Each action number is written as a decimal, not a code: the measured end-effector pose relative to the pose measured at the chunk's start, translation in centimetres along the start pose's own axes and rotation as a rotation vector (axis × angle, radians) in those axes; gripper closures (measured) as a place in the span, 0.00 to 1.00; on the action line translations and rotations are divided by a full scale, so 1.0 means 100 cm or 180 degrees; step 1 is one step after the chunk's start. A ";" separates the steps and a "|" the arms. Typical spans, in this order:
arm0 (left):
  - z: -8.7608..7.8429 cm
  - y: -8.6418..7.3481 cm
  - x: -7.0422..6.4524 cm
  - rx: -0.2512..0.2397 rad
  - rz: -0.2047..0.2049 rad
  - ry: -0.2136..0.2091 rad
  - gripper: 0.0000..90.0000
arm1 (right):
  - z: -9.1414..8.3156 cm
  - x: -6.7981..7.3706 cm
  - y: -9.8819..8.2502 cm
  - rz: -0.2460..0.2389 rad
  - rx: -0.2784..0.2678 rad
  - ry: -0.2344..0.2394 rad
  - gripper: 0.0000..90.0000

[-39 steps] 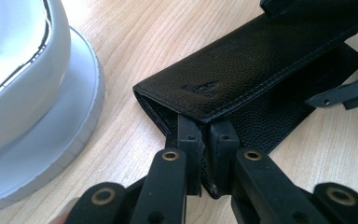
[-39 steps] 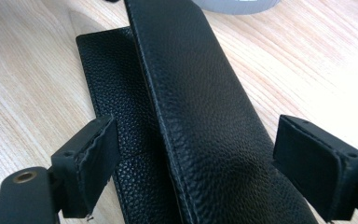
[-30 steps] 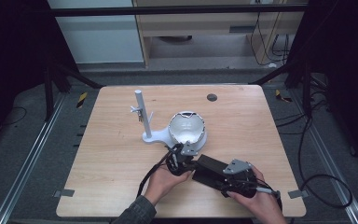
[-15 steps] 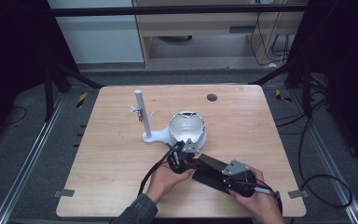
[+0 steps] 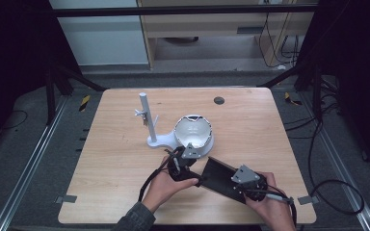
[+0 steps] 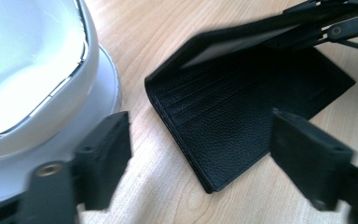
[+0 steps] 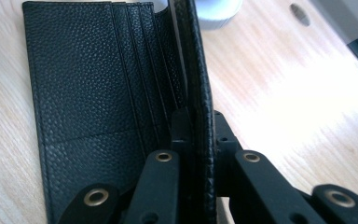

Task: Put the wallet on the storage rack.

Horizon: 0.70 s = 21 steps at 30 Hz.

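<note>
currently the bench carries a white bowl-shaped item on a stand; just beside it lies an open black wallet. right hand-held gripper is clamped on its raised flap; left hand-held gripper hangs spread over it, released.

The high view looks forward and down from above the person's side, taking in the whole table. Each gripper view rides low and close, looking along its own jaws. All three views share the open black wallet beside the white bowl-shaped stand.
</note>
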State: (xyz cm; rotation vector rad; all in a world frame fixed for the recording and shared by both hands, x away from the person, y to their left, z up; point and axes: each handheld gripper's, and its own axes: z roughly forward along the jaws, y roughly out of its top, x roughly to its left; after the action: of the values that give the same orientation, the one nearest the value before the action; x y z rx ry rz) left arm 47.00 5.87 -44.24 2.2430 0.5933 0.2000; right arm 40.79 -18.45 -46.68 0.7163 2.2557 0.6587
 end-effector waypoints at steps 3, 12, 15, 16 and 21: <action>-0.004 -0.001 0.001 0.0002 0.0024 0.0005 0.16 | -0.008 -0.007 -0.003 0.0079 -0.0207 -0.0017 0.94; -0.014 0.001 0.003 -0.0023 -0.0020 0.0075 0.15 | -0.023 -0.020 -0.007 0.0224 -0.0736 0.0014 0.94; -0.019 0.002 0.003 0.0004 0.0034 0.0077 0.14 | -0.024 -0.022 -0.007 0.0267 -0.0839 0.0031 0.94; -0.020 0.002 0.003 0.0008 0.0042 0.0077 0.14 | -0.025 -0.023 -0.008 0.0273 -0.0873 0.0040 0.94; -0.026 0.004 0.007 -0.0003 0.0027 0.0108 0.14 | -0.027 -0.025 -0.010 0.0326 -0.1028 0.0087 0.94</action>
State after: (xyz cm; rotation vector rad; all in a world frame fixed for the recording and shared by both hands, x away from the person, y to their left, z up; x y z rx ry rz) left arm 46.87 7.71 -42.22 2.2456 0.6018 0.2428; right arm 40.07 -21.47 -44.42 0.6665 2.0780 1.0586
